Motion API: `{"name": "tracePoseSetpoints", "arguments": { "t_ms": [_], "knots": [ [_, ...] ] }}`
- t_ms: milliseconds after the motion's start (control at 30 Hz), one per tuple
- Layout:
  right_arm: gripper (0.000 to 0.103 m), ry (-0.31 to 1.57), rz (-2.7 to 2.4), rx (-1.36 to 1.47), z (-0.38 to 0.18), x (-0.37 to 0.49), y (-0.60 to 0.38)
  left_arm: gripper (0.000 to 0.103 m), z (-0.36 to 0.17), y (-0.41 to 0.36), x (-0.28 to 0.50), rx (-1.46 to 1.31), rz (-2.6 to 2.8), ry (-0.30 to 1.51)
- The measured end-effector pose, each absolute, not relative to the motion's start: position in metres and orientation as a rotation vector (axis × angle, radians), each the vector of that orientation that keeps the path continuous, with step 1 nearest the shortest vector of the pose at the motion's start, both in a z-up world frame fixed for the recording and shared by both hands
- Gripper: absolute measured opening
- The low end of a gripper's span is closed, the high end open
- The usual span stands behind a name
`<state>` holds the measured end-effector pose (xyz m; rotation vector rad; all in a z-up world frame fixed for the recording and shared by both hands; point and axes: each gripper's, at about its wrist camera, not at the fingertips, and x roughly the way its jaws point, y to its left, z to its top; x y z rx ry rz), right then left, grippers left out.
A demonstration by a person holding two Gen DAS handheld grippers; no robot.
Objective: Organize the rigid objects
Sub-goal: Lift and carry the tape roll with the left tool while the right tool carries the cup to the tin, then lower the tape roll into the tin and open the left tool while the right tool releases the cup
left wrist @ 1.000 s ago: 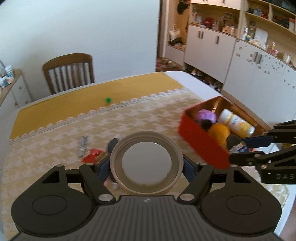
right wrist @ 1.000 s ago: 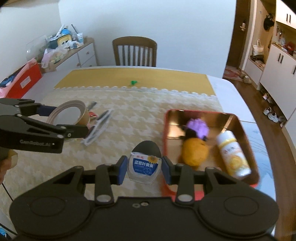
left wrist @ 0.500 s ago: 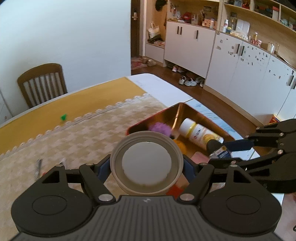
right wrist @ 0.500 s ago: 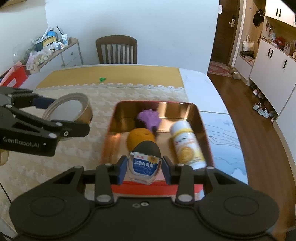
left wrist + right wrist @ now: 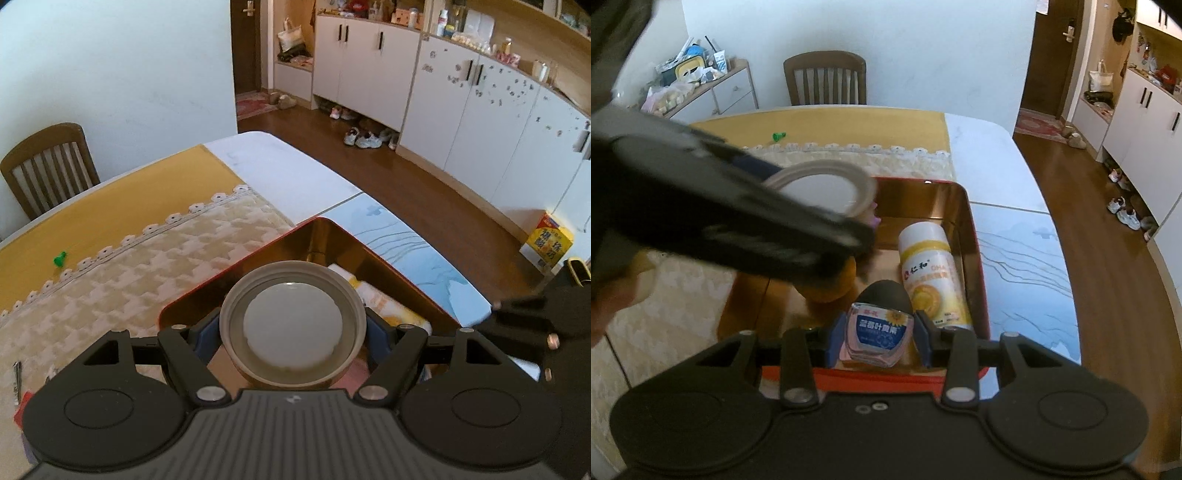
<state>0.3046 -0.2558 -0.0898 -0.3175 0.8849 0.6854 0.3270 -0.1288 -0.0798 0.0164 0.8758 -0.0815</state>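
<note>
You see a tray (image 5: 964,221) with glossy, mirror-like metal walls; a smooth glossy plastic bottle (image 5: 932,275) in it; quilted matt cloth (image 5: 147,280) on the counter (image 5: 288,173); matt black plastic grippers (image 5: 293,332).

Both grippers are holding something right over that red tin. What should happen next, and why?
Probably lower the left gripper a little and let go of the tape roll. It is already held over the red tin, above the open floor left of the white bottle. The right gripper, shut on its small blue-labelled bottle, hangs over the near edge and could follow.
</note>
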Motion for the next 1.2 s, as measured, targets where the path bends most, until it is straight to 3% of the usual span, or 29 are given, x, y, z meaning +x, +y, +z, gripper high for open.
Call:
{"name": "tracePoseSetpoints", "arguments": {
  "t_ms": [500, 1200],
  "knots": [
    [0.039, 0.908, 0.771, -0.420, -0.109, 0.309, -0.237, 0.077, -0.108, -0.139, 0.381, -0.041, -0.075, 0.929],
    [0.042, 0.932, 0.764, -0.385, -0.109, 0.310, -0.242, 0.077, -0.109, -0.140, 0.388, -0.063, -0.091, 0.924]
  ]
}}
